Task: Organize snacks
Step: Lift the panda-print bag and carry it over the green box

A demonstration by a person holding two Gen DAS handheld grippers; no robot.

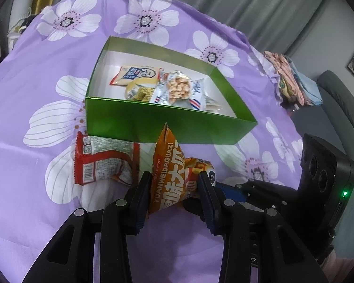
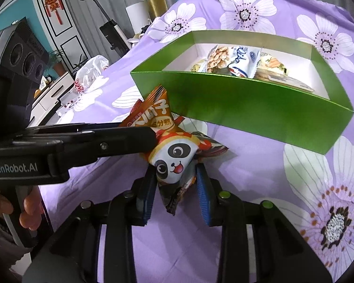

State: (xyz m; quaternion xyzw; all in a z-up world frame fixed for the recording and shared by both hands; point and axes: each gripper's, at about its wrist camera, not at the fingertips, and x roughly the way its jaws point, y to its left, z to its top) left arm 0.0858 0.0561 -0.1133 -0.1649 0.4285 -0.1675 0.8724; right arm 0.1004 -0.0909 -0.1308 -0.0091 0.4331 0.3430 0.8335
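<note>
- Both tongs are clamped on snack bags: the left gripper [image 1: 174, 184] has its jaws pinched on an orange melon-seed packet [image 1: 168, 165], and the right gripper [image 2: 175, 181] is squeezing a panda-print packet [image 2: 174, 162]. No gap at either one, pads pressing right into the wrappers.
- Purple floral cloth [image 1: 47, 75] runs under everything.
- Green box [image 1: 134, 120] sits just ahead of both grippers, open-topped, with a peanut pack [image 1: 179, 87] and other wrapped snacks inside.
- Red-and-white packet [image 1: 103, 162] lies on the cloth just left of the left gripper, touching the box's front wall.
- Someone's hand [image 2: 28, 207] grips the left tool's handle.
</note>
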